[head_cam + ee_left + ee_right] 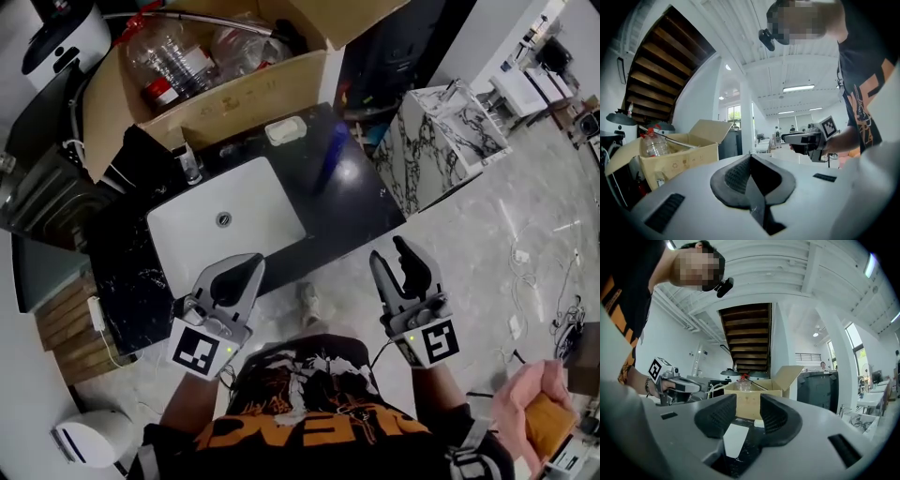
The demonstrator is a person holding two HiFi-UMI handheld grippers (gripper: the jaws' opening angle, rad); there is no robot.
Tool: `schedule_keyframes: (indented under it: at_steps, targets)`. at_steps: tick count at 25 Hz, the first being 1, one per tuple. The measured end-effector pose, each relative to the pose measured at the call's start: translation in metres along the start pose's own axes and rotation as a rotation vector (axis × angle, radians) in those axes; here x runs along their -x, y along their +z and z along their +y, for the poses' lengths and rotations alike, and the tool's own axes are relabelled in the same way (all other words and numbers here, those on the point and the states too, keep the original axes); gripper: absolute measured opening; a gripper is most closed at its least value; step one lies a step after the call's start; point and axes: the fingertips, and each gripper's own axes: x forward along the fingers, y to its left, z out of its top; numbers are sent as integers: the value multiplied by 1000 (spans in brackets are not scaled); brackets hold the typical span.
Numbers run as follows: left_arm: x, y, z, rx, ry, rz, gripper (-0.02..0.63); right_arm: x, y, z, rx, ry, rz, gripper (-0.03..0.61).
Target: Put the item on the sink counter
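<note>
Left gripper (246,267) has its ribbed black jaws pressed together on nothing. The right gripper (388,253) holds its jaws apart, also empty. Both are level, in front of the sink counter (366,202), a glossy black slab with pale veining around a white, round-cornered basin (244,202). Just right of the basin, a blurred blue item (333,155) rests on the slab, its long axis running from the near edge toward the far edge. Whether it stands or lies cannot be told.
</note>
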Motion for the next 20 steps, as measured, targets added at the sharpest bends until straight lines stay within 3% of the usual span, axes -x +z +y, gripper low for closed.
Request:
schedule_keyframes:
  at_steps: [6,12,20]
  targets:
    - [59,10,-33,6,5,17,14,50,21,40,-57,-15,-29,135]
    - [101,24,-63,-6,-31,-8,14,89,31,80,-25,-24,-46,22]
    - [146,31,-97,-20,-74,-37,14,119,29,130,11,-8,-5,14]
